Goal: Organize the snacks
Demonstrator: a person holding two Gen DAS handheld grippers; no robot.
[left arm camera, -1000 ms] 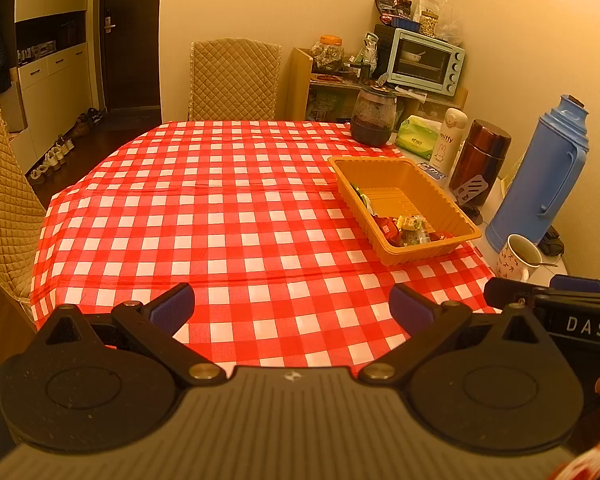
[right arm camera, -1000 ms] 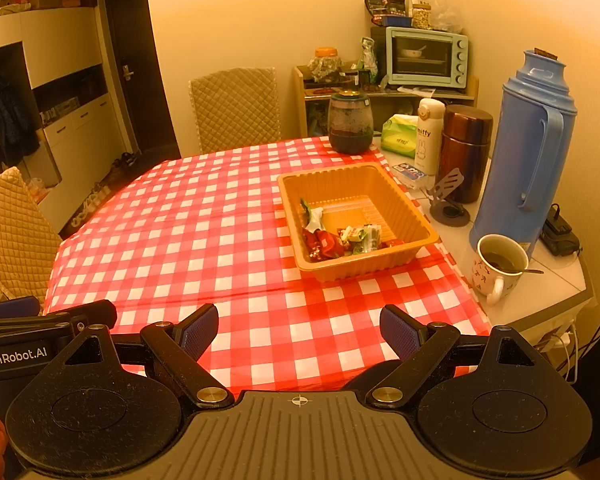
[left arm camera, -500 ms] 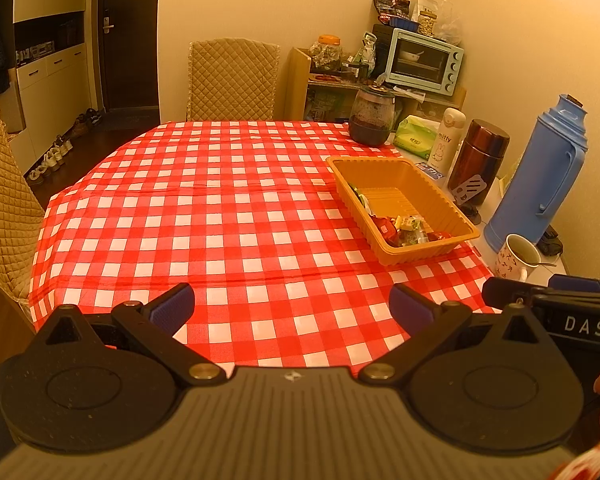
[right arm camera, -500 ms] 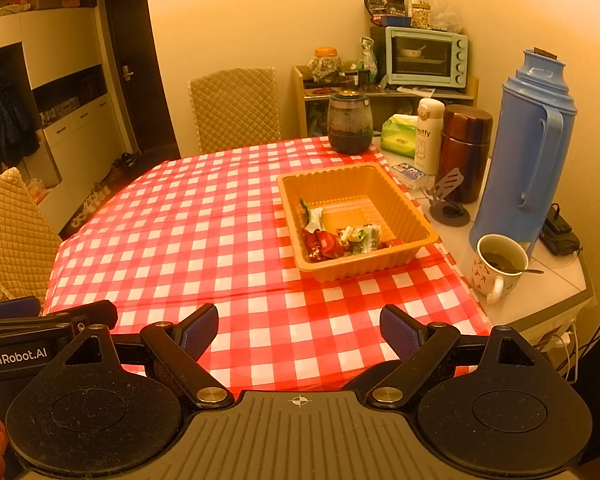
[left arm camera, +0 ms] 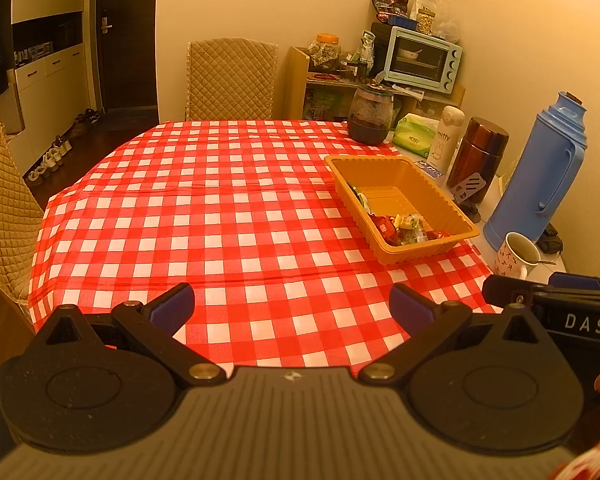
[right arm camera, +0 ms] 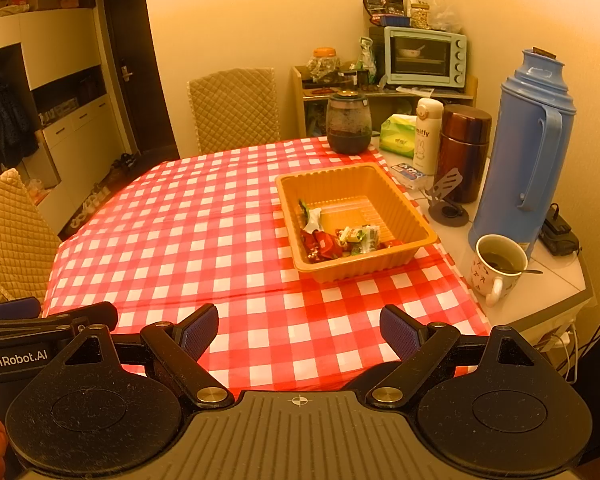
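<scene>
An orange plastic tray [left arm camera: 452, 208] [right arm camera: 408, 204] sits at the right of the red-checked table [left arm camera: 220, 216] [right arm camera: 204, 232]. Several wrapped snacks [left arm camera: 404, 228] [right arm camera: 340, 238] lie in its near end. My left gripper [left arm camera: 292, 306] is open and empty, held above the table's near edge, left of the tray. My right gripper [right arm camera: 298, 330] is open and empty, above the near edge in front of the tray. Each gripper's body shows at the edge of the other's view.
Right of the tray stand a blue thermos [right arm camera: 528, 152], a mug with a spoon [right arm camera: 498, 268], a brown flask [right arm camera: 464, 152] and a white bottle [right arm camera: 426, 136]. A dark jar [right arm camera: 348, 124] stands at the table's far right. Quilted chairs [left arm camera: 232, 80] [left arm camera: 4, 208] stand behind and left.
</scene>
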